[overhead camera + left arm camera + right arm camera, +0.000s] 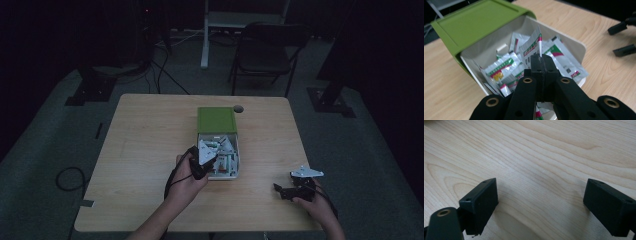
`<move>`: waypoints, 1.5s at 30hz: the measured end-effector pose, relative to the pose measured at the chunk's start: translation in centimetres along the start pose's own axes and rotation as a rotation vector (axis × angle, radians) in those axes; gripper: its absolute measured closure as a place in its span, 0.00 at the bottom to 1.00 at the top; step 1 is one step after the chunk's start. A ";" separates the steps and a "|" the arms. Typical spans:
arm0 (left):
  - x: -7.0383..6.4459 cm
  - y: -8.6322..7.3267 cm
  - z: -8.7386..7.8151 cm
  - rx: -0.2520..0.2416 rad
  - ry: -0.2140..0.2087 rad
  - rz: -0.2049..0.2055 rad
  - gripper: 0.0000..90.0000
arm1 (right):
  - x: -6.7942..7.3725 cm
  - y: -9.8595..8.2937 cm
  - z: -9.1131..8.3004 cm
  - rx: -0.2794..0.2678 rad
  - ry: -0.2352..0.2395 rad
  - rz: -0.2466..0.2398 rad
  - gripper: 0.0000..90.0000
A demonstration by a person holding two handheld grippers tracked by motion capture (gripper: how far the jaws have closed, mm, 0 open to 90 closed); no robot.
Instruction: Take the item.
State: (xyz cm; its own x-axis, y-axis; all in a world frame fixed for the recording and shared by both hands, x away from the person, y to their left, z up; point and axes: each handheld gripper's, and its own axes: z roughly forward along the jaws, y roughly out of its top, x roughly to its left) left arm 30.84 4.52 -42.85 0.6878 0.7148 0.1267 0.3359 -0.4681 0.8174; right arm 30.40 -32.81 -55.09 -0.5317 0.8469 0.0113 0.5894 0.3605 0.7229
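Left gripper (541,58) has its fingers clenched on the edge of a white sachet (532,46) with green and red print, held upright over the open drawer (571,43) of a green box (216,120) near the middle of the table (145,150). Sachet writing too small to read; no brand legible. Left gripper view shows more sachets piled in the drawer, blurred in the high view. Right gripper (287,192), fingers released wide, sits low over bare wood near the table's near right corner.
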 end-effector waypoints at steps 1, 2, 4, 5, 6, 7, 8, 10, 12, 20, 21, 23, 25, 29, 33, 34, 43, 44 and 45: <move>0.1 0.2 -0.3 -0.015 0.000 -0.002 1.00 | 0.0 0.0 0.0 0.000 0.000 0.000 0.13; 0.1 0.3 -0.4 -0.018 0.002 0.003 1.00 | 0.0 0.0 0.0 0.000 0.000 0.000 0.13; 0.2 0.6 -0.8 -0.031 0.001 -0.006 1.00 | 0.0 0.0 0.0 0.000 0.000 0.000 0.13; 0.2 0.6 -0.8 -0.031 0.001 -0.006 1.00 | 0.0 0.0 0.0 0.000 0.000 0.000 0.13; 0.5 0.9 -1.3 -0.046 -0.003 -0.024 1.00 | 0.0 0.0 0.0 0.000 0.000 0.000 0.13; 0.6 1.0 -1.4 -0.049 0.001 -0.022 1.00 | 0.0 0.0 0.0 0.000 0.000 0.000 0.13; 0.7 1.2 -1.6 -0.057 0.003 -0.024 1.00 | 0.0 0.0 0.0 0.000 0.000 0.000 0.13; 0.9 1.4 -2.0 -0.061 0.005 -0.024 1.00 | 0.0 0.0 0.0 0.001 0.000 0.000 0.13; 1.2 1.6 -2.4 -0.072 0.009 -0.026 1.00 | 0.0 0.0 0.0 0.001 0.000 -0.001 0.13; 2.8 2.1 -4.1 -0.097 0.041 -0.041 1.00 | 0.0 0.0 0.0 0.001 0.000 0.000 0.13; 2.9 2.1 -4.3 -0.103 0.047 -0.047 1.00 | 0.0 0.0 0.0 0.000 0.000 0.001 0.13; 3.2 2.1 -4.6 -0.109 0.055 -0.052 1.00 | 0.0 0.0 0.0 0.001 0.000 0.000 0.13; 3.5 2.1 -4.8 -0.110 0.061 -0.056 1.00 | 0.0 0.0 0.0 0.000 0.001 0.000 0.13; 4.1 1.8 -5.2 -0.109 0.076 -0.064 1.00 | 0.0 0.0 0.0 0.001 0.000 0.000 0.13; 4.8 1.2 -5.6 -0.107 0.087 -0.079 1.00 | 0.0 0.0 0.0 0.000 0.000 0.001 0.13; 5.0 1.1 -5.7 -0.104 0.090 -0.081 1.00 | 0.0 0.0 0.0 0.001 0.000 0.000 0.13; 6.5 -0.8 -6.2 -0.085 0.125 -0.099 1.00 | 0.0 0.0 0.0 0.000 0.000 0.000 0.13; 6.7 -1.0 -6.2 -0.088 0.128 -0.104 1.00 | 0.0 0.0 0.0 0.000 0.000 0.000 0.13; 6.8 -1.2 -6.2 -0.087 0.132 -0.102 1.00 | 0.0 0.0 0.0 -0.001 0.000 0.001 0.13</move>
State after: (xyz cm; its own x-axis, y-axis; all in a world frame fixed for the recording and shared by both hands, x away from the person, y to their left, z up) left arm 31.09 13.16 -39.49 0.5608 0.8208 0.1090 0.3381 -0.3471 0.8748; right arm 30.40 -32.80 -55.09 -0.5314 0.8470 0.0120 0.5895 0.3596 0.7233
